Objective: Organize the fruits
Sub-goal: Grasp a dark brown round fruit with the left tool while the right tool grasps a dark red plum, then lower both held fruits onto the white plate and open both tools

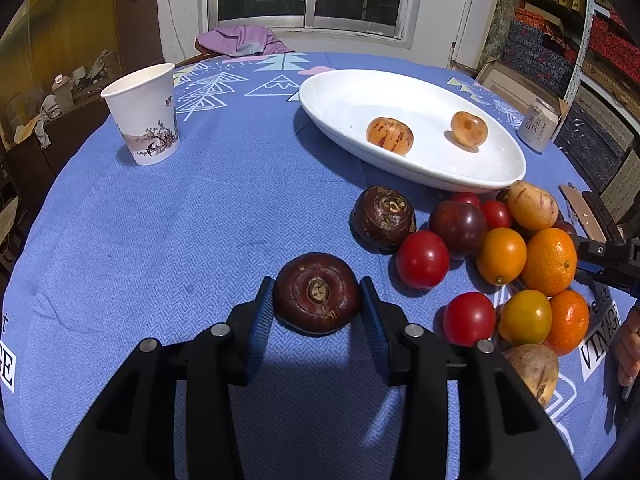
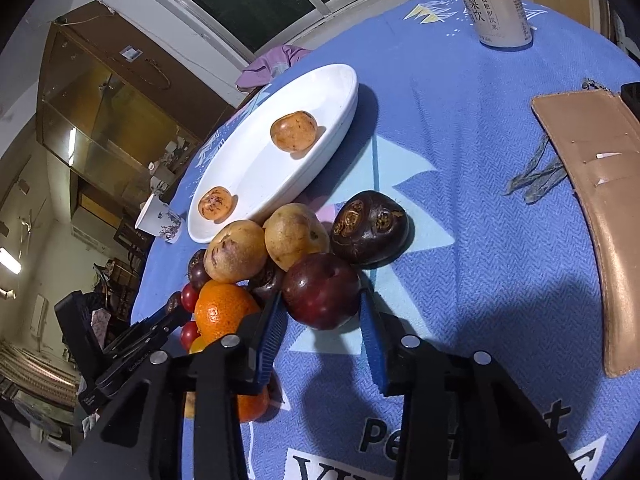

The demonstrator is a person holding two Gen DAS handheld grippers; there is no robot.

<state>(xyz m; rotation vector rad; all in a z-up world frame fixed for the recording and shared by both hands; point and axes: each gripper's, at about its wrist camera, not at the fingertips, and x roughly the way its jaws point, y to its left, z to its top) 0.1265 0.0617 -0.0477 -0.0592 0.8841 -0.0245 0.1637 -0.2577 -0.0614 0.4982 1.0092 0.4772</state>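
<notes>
- On the round table (image 1: 200,220), under a blue patterned cloth, the near-left half lies bare; only a paper cup (image 1: 144,114) stands there, upright, toward the far-left rim.
- Far side: a white oval dish (image 1: 400,92) with two small orange-tan fruits inside, one nearer the middle (image 1: 390,135), one toward the right end (image 1: 469,128), well apart from each other. Most of the dish floor is free.
- Crowded patch just in front of the dish's near rim: a heap of red tomatoes (image 1: 423,259), oranges (image 1: 550,260), tan striped fruits (image 1: 532,205) and a dark, rough-skinned fruit (image 1: 383,218), most touching their neighbours.
- Right-hand edge: a drink can (image 2: 496,6) stands upright near the far rim; a tan leather pouch (image 2: 592,184) lies flat along the cloth's right side. Open cloth between pouch and heap.
- Left gripper (image 1: 318,300): angled down at the cloth, jaws clamped on a dark brown round fruit (image 1: 318,294) that sits apart from the heap, to its left; both blue pads touch its sides. Whether it rests on the cloth or hangs just above, cannot tell.
- Right gripper (image 2: 322,304): tilted down and rolled, at the heap's near-right edge. Its blue pads (image 2: 272,328) are against both sides of a dark red plum (image 2: 322,296), which touches a tan fruit behind it.
- A person's fingers (image 1: 628,348) show at the right edge of the left wrist view, near the right gripper's body.
</notes>
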